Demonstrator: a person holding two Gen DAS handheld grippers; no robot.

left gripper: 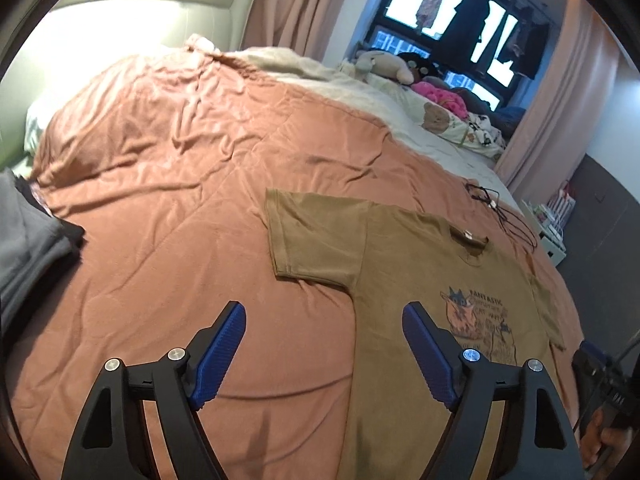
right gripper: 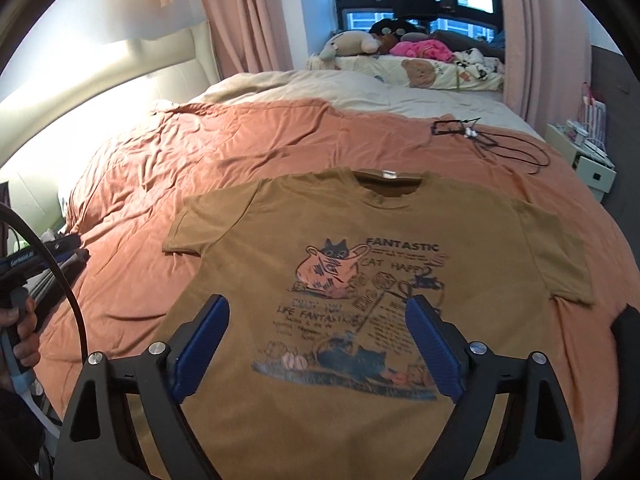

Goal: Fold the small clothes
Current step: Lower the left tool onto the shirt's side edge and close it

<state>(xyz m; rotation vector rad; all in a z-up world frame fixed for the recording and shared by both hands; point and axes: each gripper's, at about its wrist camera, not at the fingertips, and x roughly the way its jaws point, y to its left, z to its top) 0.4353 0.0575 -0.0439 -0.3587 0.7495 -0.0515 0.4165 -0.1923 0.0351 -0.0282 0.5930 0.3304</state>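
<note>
in the left wrist view the left gripper (left gripper: 324,314) reaches in from the bottom edge, pointing forward and down over the bed, its blue fingers (left gripper: 224,352) spread wide with nothing between them. the left finger hangs over the salmon bedspread (left gripper: 160,184), the right one over the side of the t-shirt (left gripper: 404,256), and neither touches cloth. at the lower right edge of this frame a hand (left gripper: 600,436) grips a dark handle.

in the right wrist view the right gripper (right gripper: 318,306) comes up from the bottom centre, also tilted down, its fingers (right gripper: 430,350) spread apart and empty, hovering above the printed chest of the shirt. at the left edge a hand (right gripper: 20,336) holds the other tool's handle, with a black cable curving beside it.

the olive-brown t-shirt lies flat and face up on the bedspread, sleeves out, collar toward the top of the frame, filling the centre and bottom of the right wrist view. its print reads "fantastic", "cat happ…" and "life fantastic" around cartoon cats; the smaller lines are too blurred to read. a white neck label (right gripper: 389,175) shows no legible text.

a black cord (right gripper: 492,146) lies on the bedspread in the upper right.
</note>
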